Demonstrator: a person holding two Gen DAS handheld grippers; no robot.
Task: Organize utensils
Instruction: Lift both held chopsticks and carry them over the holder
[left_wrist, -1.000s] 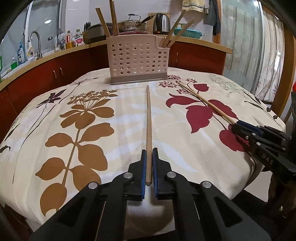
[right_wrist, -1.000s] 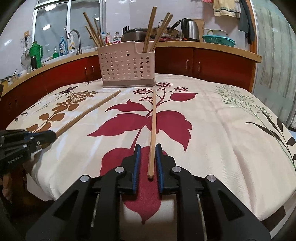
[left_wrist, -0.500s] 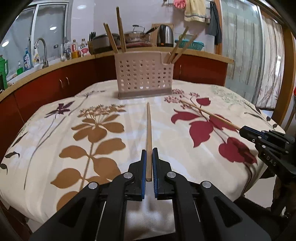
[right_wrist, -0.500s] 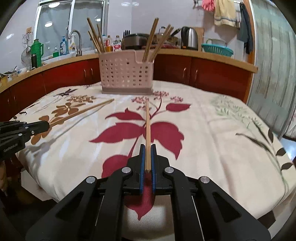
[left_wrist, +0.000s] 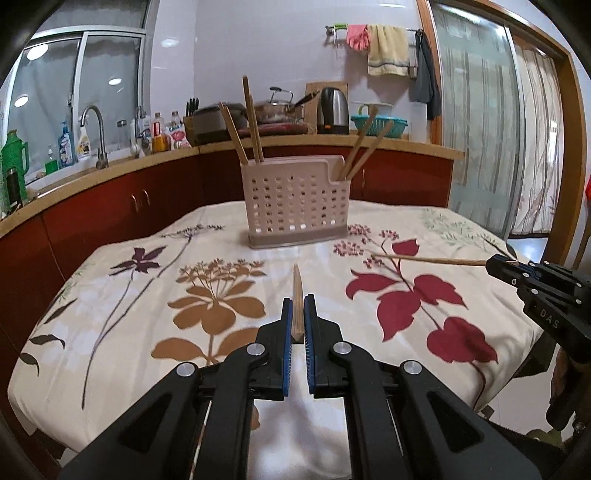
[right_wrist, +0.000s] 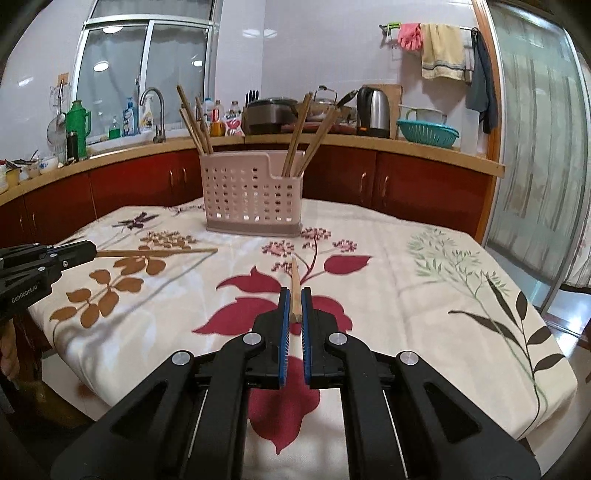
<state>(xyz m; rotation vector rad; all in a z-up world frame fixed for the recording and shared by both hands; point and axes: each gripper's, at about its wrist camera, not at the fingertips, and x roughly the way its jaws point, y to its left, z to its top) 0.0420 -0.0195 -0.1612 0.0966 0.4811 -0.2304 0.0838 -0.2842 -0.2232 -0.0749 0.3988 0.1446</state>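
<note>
Chopsticks, two long pale wooden ones, are what you carry now: your left gripper (left_wrist: 298, 314) is clamped on the butt of one chopstick (left_wrist: 296, 295), your right gripper (right_wrist: 294, 310) on the other chopstick (right_wrist: 294, 284), both held clear above the flowered tablecloth (left_wrist: 122, 306). You look to be in the carry step, pickup done, drop-off not yet made. Ahead stands the pink perforated plastic utensil holder (left_wrist: 295, 203), with more chopsticks upright in both ends. Next, I judge, you must tip each stick toward vertical over an open compartment, then let go without knocking the holder.
</note>
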